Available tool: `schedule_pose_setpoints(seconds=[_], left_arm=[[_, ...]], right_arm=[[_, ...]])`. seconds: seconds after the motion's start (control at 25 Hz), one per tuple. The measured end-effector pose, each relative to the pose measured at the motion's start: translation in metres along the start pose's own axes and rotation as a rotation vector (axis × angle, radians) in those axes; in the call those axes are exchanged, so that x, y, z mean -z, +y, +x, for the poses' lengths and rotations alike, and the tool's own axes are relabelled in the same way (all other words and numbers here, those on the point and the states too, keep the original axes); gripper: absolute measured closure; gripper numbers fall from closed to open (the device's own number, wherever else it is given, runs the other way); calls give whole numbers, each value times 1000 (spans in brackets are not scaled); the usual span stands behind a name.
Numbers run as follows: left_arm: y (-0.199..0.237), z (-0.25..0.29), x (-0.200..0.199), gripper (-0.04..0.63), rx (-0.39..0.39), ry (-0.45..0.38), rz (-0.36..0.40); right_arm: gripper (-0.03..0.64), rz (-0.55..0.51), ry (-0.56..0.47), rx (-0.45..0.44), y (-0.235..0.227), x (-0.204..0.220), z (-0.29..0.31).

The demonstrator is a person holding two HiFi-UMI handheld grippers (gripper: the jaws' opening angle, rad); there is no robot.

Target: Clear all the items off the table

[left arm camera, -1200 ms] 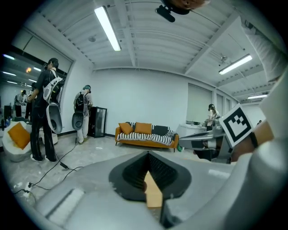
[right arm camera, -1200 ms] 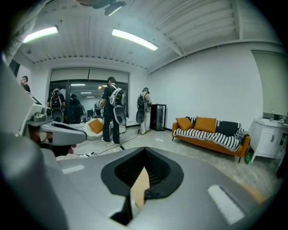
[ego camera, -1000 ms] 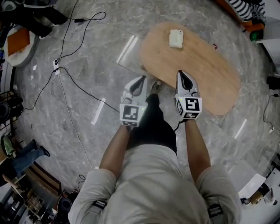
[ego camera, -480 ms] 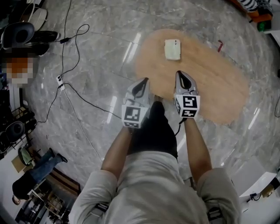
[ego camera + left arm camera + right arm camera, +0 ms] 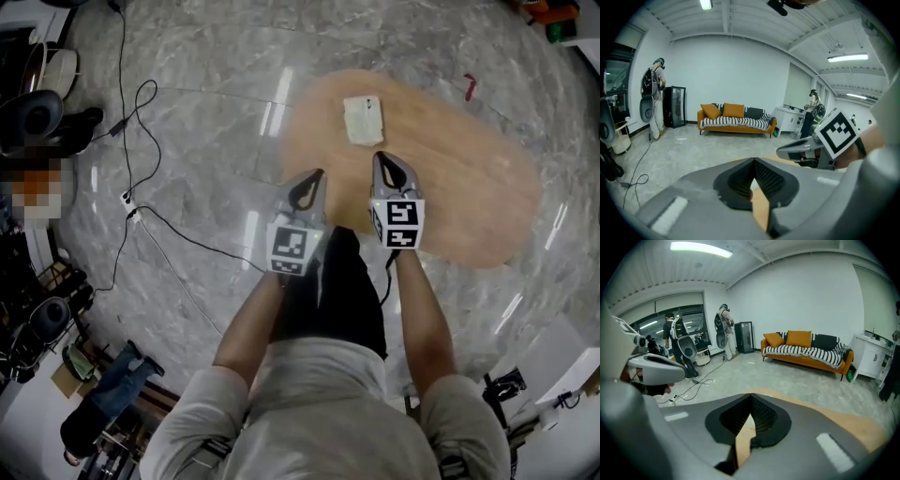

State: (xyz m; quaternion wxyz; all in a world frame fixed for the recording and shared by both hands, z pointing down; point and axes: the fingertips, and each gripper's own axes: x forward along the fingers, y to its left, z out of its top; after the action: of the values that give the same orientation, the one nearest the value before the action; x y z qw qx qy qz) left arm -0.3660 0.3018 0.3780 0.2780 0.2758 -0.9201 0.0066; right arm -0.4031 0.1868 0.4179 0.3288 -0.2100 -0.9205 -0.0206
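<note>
Two tools, both empty. Left tool: jaws closed tip to tip, nothing between them, at the near rim of the wooden surface. Right tool: jaws fully closed, nothing held, above the surface, with the left tool at its 9 o'clock. One white flat pack: lying on the surface at 12 o'clock of the right tool, apart from both tools. One small red item: at 2 o'clock, by the far rim.
</note>
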Motion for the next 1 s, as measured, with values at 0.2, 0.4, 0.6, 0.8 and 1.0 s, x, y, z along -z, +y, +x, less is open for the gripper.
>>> schedule_pose_setpoints(seconds=[0.2,0.4,0.6,0.8,1.0], left_arm=[[10,40,14,575,114,51,43],[27,74,28,574,181,81,65],[43,89,45,575,225,113,76],[52,99,65,575,261,149,77],[57,100,81,575,295,178,85]], right_arm=[[611,18,56,68,-13,8,30],[609,40,97,92,-19,24,61],[431,35,148,106,-22,43,90],[340,4,196,149,-31,63,114],[336,14,249,161,-36,87,134]])
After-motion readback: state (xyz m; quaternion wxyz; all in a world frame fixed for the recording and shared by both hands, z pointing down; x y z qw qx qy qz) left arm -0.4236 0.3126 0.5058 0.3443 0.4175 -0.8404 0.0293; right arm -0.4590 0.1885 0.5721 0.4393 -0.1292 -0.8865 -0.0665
